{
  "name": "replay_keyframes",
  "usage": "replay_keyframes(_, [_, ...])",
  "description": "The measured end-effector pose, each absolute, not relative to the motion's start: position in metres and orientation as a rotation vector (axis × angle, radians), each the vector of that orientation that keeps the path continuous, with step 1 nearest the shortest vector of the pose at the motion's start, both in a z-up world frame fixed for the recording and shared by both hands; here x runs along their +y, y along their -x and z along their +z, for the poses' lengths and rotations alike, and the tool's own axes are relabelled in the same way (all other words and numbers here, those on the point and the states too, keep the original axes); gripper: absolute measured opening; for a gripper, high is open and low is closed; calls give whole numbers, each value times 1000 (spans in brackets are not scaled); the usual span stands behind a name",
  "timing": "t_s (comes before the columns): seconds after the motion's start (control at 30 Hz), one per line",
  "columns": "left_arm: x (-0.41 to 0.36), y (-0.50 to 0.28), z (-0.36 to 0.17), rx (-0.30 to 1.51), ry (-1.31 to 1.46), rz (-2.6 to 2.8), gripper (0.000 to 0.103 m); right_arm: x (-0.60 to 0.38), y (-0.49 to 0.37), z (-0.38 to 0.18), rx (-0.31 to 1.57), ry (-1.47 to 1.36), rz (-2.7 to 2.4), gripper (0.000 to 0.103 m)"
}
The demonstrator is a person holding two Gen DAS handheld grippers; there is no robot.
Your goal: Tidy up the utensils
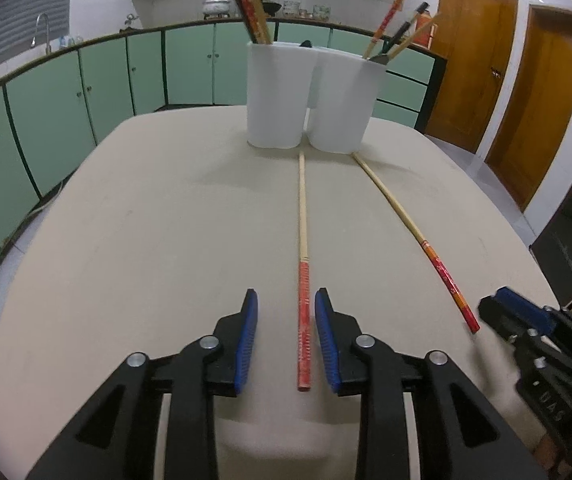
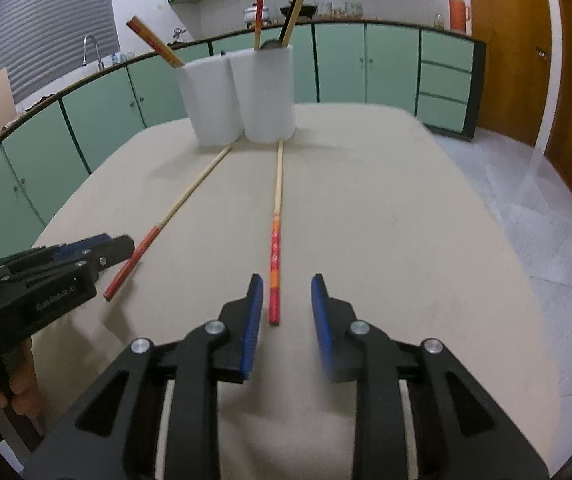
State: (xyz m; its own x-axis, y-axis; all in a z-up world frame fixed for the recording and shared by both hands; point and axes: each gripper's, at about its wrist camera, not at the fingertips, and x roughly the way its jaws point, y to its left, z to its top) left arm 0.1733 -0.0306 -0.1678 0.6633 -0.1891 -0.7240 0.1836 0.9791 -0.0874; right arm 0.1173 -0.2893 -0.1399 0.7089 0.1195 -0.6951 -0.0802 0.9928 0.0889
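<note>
Two long bamboo chopsticks with red ends lie on the beige table (image 1: 145, 220), running toward a white two-compartment holder (image 1: 277, 92) at the far side. The holder has several chopsticks and utensils standing in it. My left gripper (image 1: 286, 296) is open, and the red end of the left chopstick (image 1: 304, 320) lies between its blue pads with a gap on each side. My right gripper (image 2: 286, 280) is open around the orange-red end of the other chopstick (image 2: 274, 280), which lies close to the left pad. In each view the other gripper shows at the edge (image 1: 526, 320) (image 2: 117, 246).
Green cabinets (image 1: 65, 92) and a counter with a sink, pot and jars run behind the table. Wooden doors (image 1: 474, 60) stand at the right. Tiled floor (image 2: 526, 208) lies past the table's right edge. A hand (image 2: 17, 384) grips the left tool's handle.
</note>
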Motion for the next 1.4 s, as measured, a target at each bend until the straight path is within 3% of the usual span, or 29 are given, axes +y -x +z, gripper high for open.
replay_keyframes(0.7, [-29,-173,-172,861,9,-211,35,-279,-124,-149,830,-20,140,22])
replay_keyframes(1.1, [-42,-168,-175,877,-62,-209,34,-278,-125,-151,828,5,112,10])
replay_keyframes(1.17, [-43,-166,-176,874,-74,-209,28,-278,-126,-152,829,5,112,5])
replay_keyframes(1.2, [-44,-165,-176,874,-78,-213,14,-277,-126,-152,829,6,112,5])
replay_keyframes(1.23, [-44,-165,-176,875,-79,-222,6,-277,-126,-151,829,6,112,5])
replay_keyframes(1.4, [-42,-162,-173,868,-74,-224,6,-280,-124,-150,824,-15,119,5])
